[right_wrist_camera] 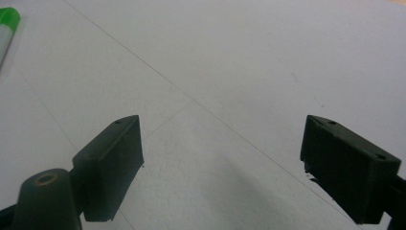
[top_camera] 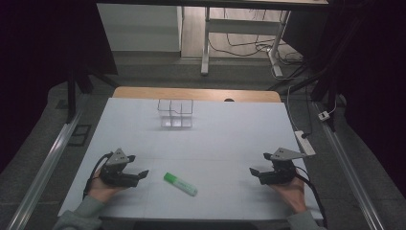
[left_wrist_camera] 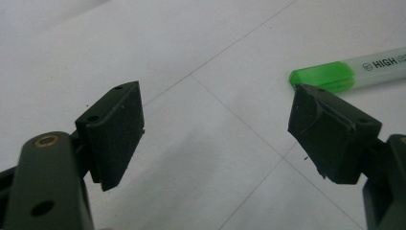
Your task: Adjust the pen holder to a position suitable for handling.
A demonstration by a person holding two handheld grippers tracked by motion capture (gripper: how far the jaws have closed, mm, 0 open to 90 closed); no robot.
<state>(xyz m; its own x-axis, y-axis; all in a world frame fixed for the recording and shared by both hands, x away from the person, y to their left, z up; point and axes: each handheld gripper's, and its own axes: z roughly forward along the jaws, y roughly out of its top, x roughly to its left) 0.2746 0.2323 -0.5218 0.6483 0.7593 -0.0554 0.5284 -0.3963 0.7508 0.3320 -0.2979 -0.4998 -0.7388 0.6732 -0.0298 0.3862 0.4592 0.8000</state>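
White table (top_camera: 215, 139): green highlighter (top_camera: 180, 184) lies between left gripper (top_camera: 141, 174) and right gripper (top_camera: 253, 171); both spread wide, nothing held.

In the left gripper view the highlighter (left_wrist_camera: 364, 69) carries black capital letters on its pale barrel, next to the green cap: "HIGH", running off the picture's right edge. A smaller line of print sits under it, too small to read. Elsewhere, no lettering can be read.
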